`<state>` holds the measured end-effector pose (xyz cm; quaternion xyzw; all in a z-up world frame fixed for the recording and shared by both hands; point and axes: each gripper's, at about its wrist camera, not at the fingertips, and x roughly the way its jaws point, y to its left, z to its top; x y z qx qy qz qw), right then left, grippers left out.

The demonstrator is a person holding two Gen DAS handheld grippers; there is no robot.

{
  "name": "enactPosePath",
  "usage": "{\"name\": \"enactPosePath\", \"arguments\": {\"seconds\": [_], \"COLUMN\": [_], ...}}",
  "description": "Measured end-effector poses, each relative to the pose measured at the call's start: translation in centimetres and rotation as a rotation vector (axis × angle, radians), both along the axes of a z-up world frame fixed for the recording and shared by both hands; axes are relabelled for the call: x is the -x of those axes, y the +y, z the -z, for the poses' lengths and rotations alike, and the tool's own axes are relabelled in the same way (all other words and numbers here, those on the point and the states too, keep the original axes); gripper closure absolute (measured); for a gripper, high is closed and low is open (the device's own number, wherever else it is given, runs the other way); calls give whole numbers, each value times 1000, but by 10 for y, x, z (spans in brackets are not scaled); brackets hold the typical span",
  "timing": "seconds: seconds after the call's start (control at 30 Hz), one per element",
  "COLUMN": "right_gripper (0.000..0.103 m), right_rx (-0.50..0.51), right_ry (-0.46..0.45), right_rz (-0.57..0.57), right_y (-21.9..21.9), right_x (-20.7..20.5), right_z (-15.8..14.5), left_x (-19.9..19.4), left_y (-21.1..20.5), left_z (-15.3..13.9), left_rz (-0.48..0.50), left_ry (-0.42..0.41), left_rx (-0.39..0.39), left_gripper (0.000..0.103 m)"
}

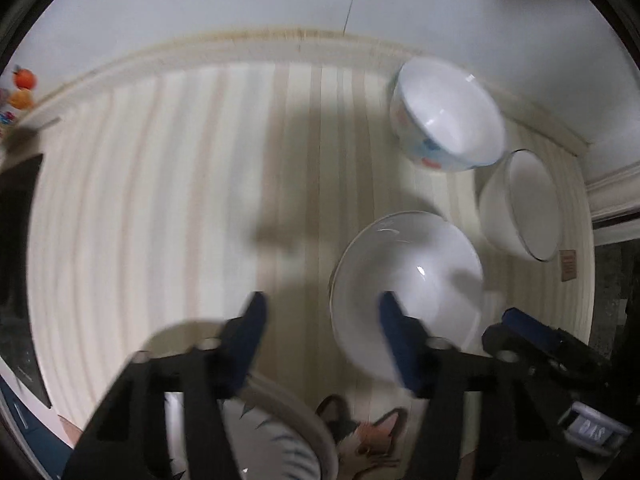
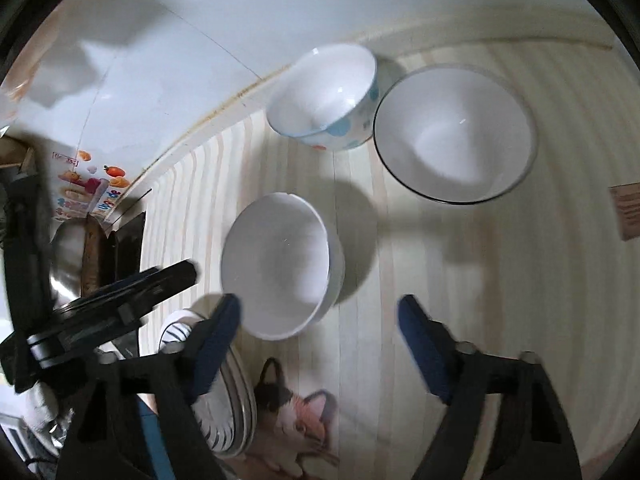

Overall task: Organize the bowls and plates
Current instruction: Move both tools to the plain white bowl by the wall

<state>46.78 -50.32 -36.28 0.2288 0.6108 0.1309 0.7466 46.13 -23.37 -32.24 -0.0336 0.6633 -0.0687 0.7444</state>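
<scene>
Fingers of both the left gripper (image 1: pixel 320 340) and right gripper (image 2: pixel 320 344) were spread, empty. The white bowl (image 2: pixel 280 264) looked rigid, slick, breakable; its rim seemed the best hold.

Motion blur softens my left gripper (image 1: pixel 320 340) fingers and the plain white bowl (image 1: pixel 406 292) behind them. The striped plate stack (image 1: pixel 280 440) is partly hidden by my left finger and cut off at the bottom edge. The cat picture (image 2: pixel 296 412) is partly covered by the plates. The small brown label (image 2: pixel 628 212) is cropped, its text unreadable.
</scene>
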Motion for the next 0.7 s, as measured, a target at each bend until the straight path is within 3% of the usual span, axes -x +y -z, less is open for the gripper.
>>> {"name": "enactPosePath", "arguments": {"seconds": [0.1,0.17,0.23,0.43,0.7], "right_gripper": [45,66,79,86,86], "right_rx": [-24,-23,-19,33,40], "right_ry": [24,41,59,71,58], "right_rz": [-6,-18,-32,-50,-58], "right_y": [4,9,16,26,17], "right_x": [-11,-17,-22,-28,-15], "right_z": [21,33,42,50,26], "left_x": [-9,-11,-11,0,31], "left_y": [-6,-10,-13,-21,-29], "left_z": [16,25,31,24,-20], "left_rz": [17,35,50,55,104], "left_ry": [31,56,78,76,18], "left_rx": [12,25,43,32,44], "left_gripper": [68,73,77,78,78]}}
